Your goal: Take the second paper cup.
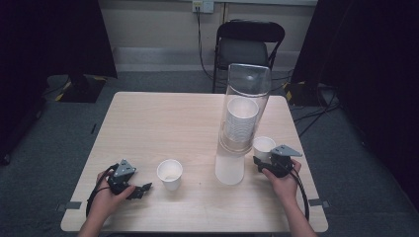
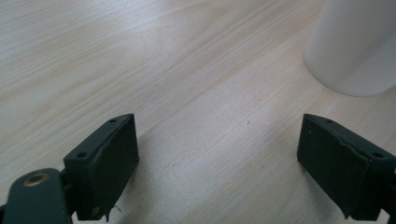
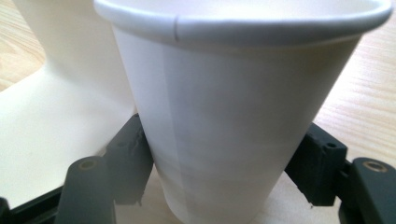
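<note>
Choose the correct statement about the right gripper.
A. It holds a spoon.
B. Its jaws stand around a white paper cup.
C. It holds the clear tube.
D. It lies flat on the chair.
B: in the right gripper view the paper cup sits between the two jaws of the right gripper.

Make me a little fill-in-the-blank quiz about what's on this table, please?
1. The right gripper is closed on a paper ____.
2. The left gripper has its jaws ____.
3. The stack of cups sits inside a clear ____.
4. Behind the table stands a black ____.

Missing words: cup; open; tube; chair
</note>
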A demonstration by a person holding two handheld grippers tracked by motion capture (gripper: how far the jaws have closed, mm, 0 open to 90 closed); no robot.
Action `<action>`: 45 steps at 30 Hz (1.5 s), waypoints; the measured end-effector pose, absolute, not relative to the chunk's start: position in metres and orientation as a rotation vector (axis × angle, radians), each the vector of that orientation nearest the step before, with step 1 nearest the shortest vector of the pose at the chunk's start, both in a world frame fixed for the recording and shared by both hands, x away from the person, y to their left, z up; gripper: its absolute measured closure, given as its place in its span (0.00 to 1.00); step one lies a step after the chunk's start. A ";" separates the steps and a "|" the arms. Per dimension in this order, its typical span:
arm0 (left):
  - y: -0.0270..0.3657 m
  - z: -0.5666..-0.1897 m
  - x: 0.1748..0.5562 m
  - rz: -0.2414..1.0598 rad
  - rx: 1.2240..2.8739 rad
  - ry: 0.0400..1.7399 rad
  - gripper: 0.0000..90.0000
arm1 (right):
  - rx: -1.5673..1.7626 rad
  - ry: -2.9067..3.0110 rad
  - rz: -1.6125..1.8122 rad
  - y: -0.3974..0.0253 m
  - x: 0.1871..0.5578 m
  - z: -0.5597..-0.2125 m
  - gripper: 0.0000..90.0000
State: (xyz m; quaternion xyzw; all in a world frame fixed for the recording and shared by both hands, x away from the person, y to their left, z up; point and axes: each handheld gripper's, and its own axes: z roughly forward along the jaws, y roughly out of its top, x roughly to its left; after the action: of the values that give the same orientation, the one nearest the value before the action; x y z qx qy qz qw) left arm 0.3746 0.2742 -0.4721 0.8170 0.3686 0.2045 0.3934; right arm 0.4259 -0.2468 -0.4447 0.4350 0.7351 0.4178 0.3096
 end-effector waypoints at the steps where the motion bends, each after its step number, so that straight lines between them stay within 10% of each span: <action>1: 0.274 -0.472 0.375 0.519 2.074 0.935 0.13 | 1.142 1.941 1.090 -0.246 0.428 -0.443 0.34; 45: 0.274 -0.472 0.375 0.520 2.074 0.935 0.13 | 1.193 1.996 1.002 -0.259 0.417 -0.441 0.16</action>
State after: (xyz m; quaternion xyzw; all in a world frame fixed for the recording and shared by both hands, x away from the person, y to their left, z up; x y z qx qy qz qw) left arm 0.3746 0.2742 -0.4721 0.8173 0.3682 0.2048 0.3930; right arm 0.4175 -0.2593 -0.4411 0.4494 0.7519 0.3777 0.3001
